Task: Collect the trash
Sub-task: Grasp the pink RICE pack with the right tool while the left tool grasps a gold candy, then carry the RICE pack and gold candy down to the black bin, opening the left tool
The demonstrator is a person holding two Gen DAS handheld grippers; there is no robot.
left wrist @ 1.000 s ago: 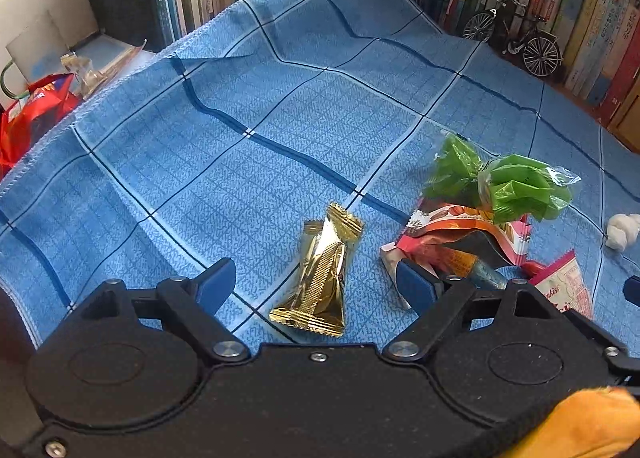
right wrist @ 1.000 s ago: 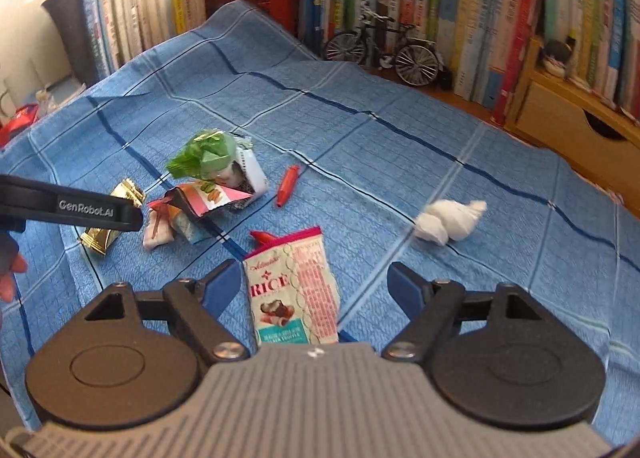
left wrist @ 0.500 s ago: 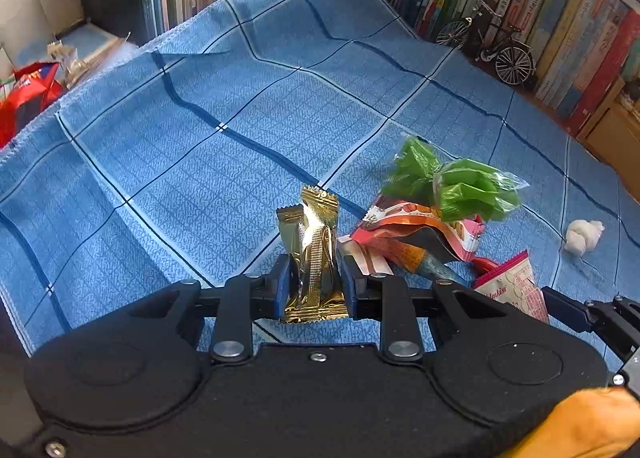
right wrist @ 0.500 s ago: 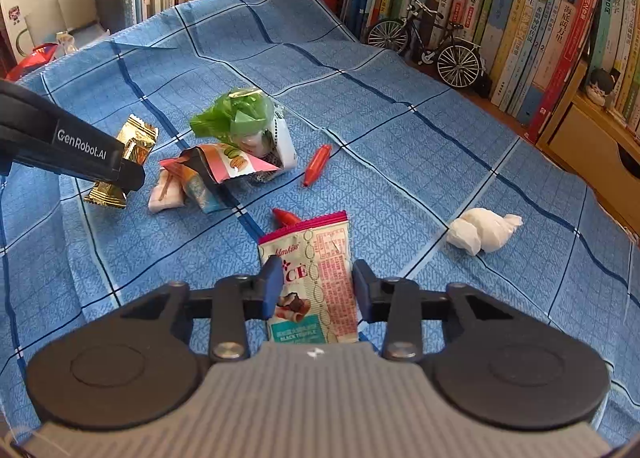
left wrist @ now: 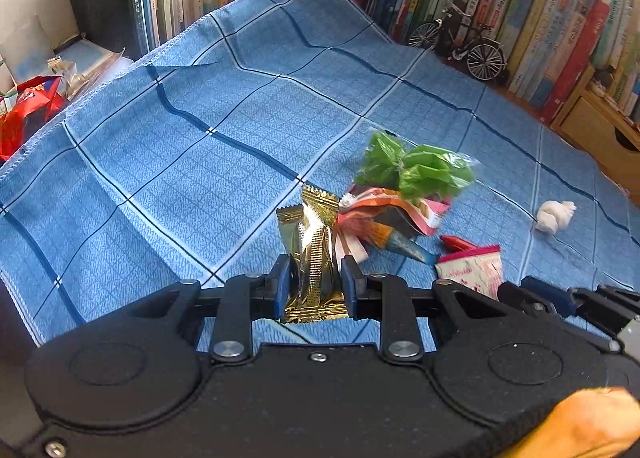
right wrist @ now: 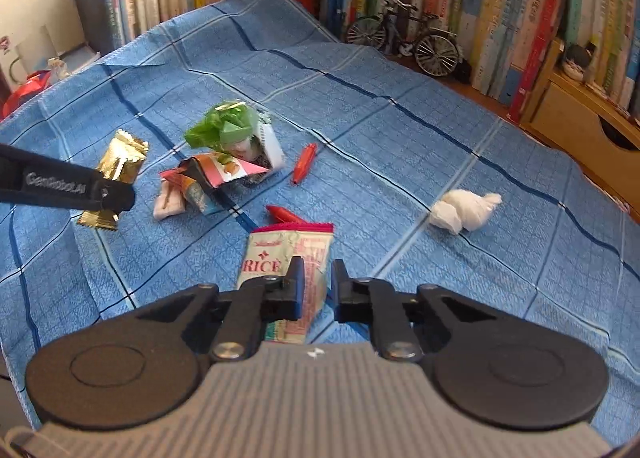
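1. Left tool (left wrist: pixel 314 288) grips the gold wrapper (left wrist: pixel 312 242) low on its body, so we hold it upright between the blue pads, its lower edge showing beneath them and its crimped top standing free.
2. Right tool (right wrist: pixel 316 288) pinches the rice packet (right wrist: pixel 286 258) near its right edge; the jaws stand narrow and the packet buckles between them, while its left part looks to lie on the blue cloth (right wrist: pixel 400 129).
3. We take one item in each tool, probably to clear two pieces of trash in one trip.
4. Other trash lies on the cloth: the green bag (left wrist: pixel 416 167) on top of the torn wrappers (left wrist: pixel 384 217), two red bits (right wrist: pixel 304 163) near them, and the white tissue (right wrist: pixel 464 207) well apart to the right.
5. We see no bin; a red bag (left wrist: pixel 28 113) sits off the cloth's left edge, and whether it is the target we cannot tell.
6. Against the earlier pictures: both tools stood wide open over their items, with the gold wrapper flat on the cloth; the jaws have just been closing, the right ones last, each on its item.
7. The gold wrapper now appears lifted off the cloth; the rice packet lies about where it lay.
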